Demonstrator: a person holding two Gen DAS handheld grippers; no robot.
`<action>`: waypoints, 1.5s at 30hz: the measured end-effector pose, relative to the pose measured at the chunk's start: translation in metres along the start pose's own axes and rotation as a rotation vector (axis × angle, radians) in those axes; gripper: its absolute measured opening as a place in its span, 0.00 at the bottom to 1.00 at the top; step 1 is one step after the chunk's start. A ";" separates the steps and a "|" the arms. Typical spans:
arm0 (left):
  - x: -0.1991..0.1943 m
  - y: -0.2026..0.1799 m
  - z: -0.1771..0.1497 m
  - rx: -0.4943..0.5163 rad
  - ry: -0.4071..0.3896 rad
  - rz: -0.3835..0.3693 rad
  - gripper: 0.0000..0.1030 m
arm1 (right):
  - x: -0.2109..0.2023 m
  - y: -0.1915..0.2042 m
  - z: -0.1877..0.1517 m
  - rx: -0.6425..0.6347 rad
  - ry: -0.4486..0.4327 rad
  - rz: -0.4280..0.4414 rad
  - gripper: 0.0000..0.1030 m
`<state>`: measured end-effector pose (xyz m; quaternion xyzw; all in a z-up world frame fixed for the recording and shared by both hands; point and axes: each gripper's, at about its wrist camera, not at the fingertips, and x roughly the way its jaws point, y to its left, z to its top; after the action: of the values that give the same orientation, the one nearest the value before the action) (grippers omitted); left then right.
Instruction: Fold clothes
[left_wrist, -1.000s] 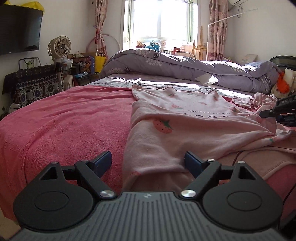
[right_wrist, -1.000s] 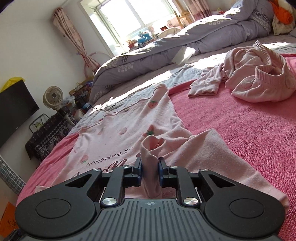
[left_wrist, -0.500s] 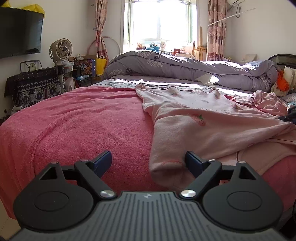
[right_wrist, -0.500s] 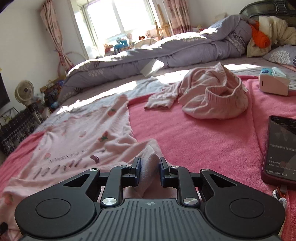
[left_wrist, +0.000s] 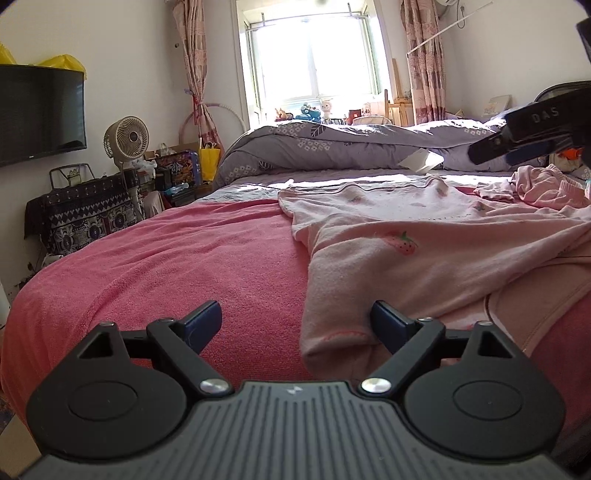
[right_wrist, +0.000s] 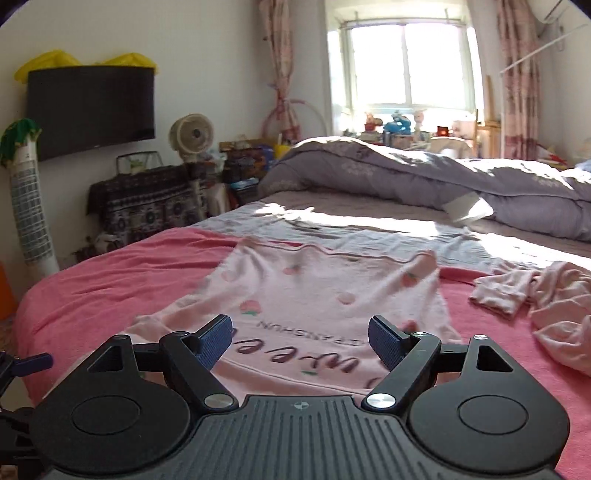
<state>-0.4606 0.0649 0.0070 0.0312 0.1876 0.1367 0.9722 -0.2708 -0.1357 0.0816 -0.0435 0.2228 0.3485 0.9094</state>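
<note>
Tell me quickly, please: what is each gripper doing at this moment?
Left gripper: open, holding nothing; a sleeve of the pink shirt lies between its fingers.
Right gripper: jaws opening, holding nothing.

Both wrist views sit low over the bed (left_wrist: 192, 258), facing the window (left_wrist: 314, 62); both share the pink top (right_wrist: 306, 295).

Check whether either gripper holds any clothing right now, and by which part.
Nothing is held. The right gripper is opening above the pink top; the left gripper is open around its sleeve cuff.
</note>
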 end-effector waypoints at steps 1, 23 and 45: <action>-0.001 0.003 -0.002 -0.012 0.001 -0.008 0.88 | 0.017 0.015 0.004 -0.020 0.028 0.055 0.79; -0.017 0.040 -0.021 -0.165 0.002 -0.091 0.88 | 0.136 0.085 0.025 0.126 0.192 0.335 0.22; 0.072 -0.019 0.024 -0.091 0.044 -0.219 0.92 | 0.012 -0.092 -0.066 0.208 0.007 -0.370 0.51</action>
<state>-0.3828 0.0662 0.0015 -0.0366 0.2047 0.0389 0.9774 -0.2277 -0.2127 0.0101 0.0092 0.2491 0.1507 0.9566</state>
